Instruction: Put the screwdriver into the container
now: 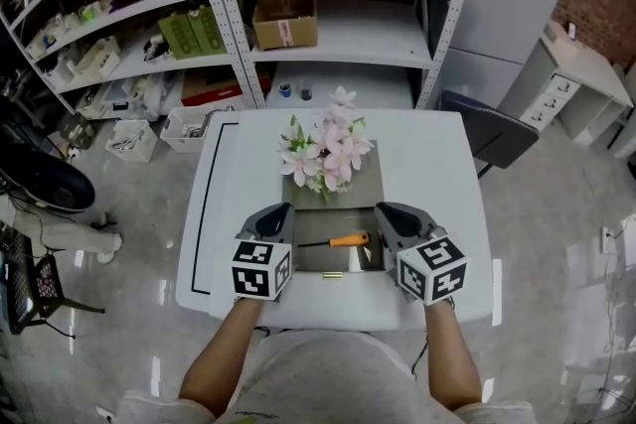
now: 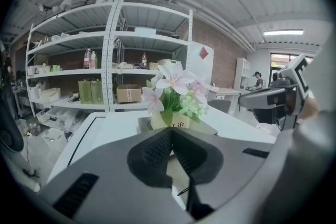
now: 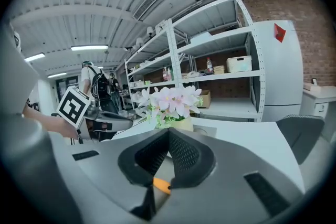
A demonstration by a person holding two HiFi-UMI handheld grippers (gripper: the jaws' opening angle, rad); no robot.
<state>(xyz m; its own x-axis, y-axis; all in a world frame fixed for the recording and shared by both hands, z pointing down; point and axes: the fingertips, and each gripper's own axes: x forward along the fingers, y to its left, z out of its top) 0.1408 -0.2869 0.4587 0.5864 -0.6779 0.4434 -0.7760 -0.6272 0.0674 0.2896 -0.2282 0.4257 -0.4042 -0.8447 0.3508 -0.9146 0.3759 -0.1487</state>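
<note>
Between my two grippers: the screwdriver [image 1: 338, 240] lies crosswise on the near part of the grey tray [image 1: 370, 261], with its orange handle [image 1: 350, 239] toward my right and its dark shaft toward my left.
My left gripper [image 2: 170, 134]: the jaws are pressed together at the tips and hold nothing; through the gap beneath them I glimpse the point of the shaft.
My right gripper [image 3: 169, 134]: the jaws are closed too, and empty; the orange handle shows below them, unclamped.
Task standing: the tray looks like the container and the tool seems to rest on its floor already, but I cannot tell a rim from a flat sheet, so I judge this cautiously.
Handling: probably light and stiff; the thin steel shaft is likely slick and ready to roll, while the handle is thicker and should give better grip.
Where to grip: across the middle of the handle, jaws opened first, coming down with my right gripper, which is nearest.
Neighbours: a pot of pale pink flowers [image 1: 323, 154] stands at the tray's far end, and a small brass piece [image 1: 332, 275] lies just beside its near edge on the white table [image 1: 437, 174].
In the way: little; the petals hang well apart from the tool, but my left gripper sits near the shaft tip and could nudge it.
Background: shelves [image 1: 328, 25] with boxes and bottles stand beyond the table.
</note>
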